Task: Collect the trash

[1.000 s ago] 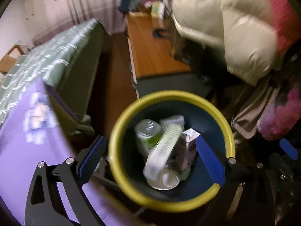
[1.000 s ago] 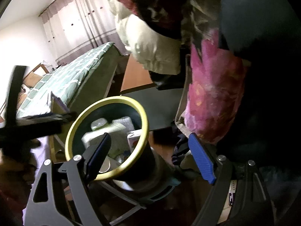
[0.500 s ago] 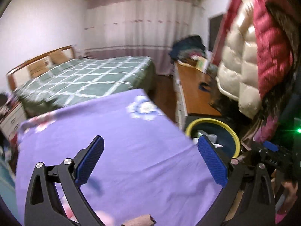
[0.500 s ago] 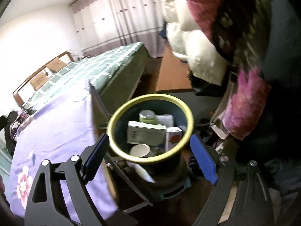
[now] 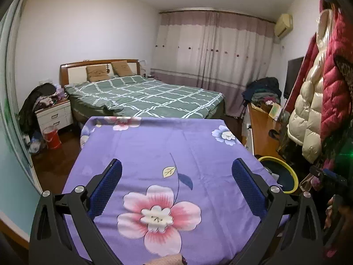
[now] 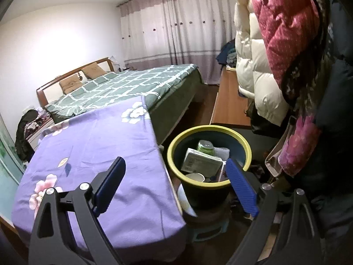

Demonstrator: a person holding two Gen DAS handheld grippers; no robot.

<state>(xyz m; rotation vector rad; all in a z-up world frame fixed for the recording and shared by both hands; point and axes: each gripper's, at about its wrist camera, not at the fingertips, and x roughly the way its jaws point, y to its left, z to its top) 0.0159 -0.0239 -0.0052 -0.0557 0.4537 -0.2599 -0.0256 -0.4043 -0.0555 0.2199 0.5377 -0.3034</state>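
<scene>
Left gripper (image 5: 176, 183) jaws spread wide, nothing between, above purple floral cloth (image 5: 154, 150) on table; right gripper (image 6: 176, 183) jaws opening, nothing between, straddling cloth edge and trash bin (image 6: 240, 141); bin dark with yellow rim, just beside table, on low stool; inside: white box (image 6: 201, 162), paper cup (image 6: 196, 177), green-capped bottle (image 6: 205, 146), carton partly hidden; box print too small to read; left view shows only bin rim (image 5: 291, 172), contents hidden; farther, green checked bed (image 5: 145, 95), curtains (image 5: 216, 50); nightstand and red bucket in left view only.
</scene>
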